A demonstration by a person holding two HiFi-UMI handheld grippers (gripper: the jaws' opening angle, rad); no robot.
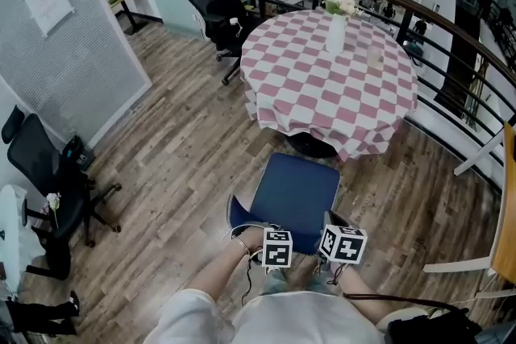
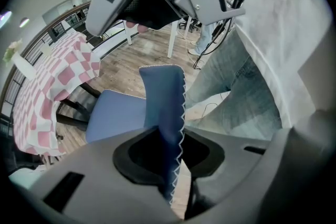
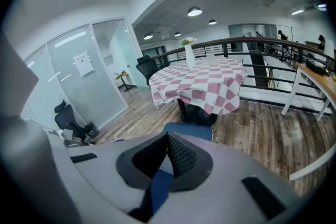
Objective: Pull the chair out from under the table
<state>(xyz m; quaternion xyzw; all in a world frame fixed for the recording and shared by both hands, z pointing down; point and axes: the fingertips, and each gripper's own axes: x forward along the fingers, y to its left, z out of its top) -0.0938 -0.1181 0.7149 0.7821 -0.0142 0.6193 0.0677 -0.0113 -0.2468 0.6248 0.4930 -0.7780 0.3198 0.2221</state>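
Note:
A blue chair (image 1: 297, 189) stands on the wood floor just in front of the round table (image 1: 326, 76) with its pink-and-white checked cloth; the seat lies outside the cloth's edge. My left gripper (image 1: 274, 239) and right gripper (image 1: 334, 234) sit side by side on the chair's backrest (image 1: 238, 215). In the left gripper view my left gripper (image 2: 170, 157) is shut on the blue backrest (image 2: 165, 102), at its white-stitched edge. The right gripper view has my right gripper (image 3: 163, 168) shut on blue backrest fabric (image 3: 160, 189), the seat (image 3: 190, 131) beyond it.
A white vase (image 1: 336, 32) with flowers stands on the table. Black office chairs stand behind the table (image 1: 216, 4) and at the left (image 1: 48, 173). A dark railing (image 1: 451, 36) curves round the far side. White furniture legs (image 1: 476, 157) are at the right.

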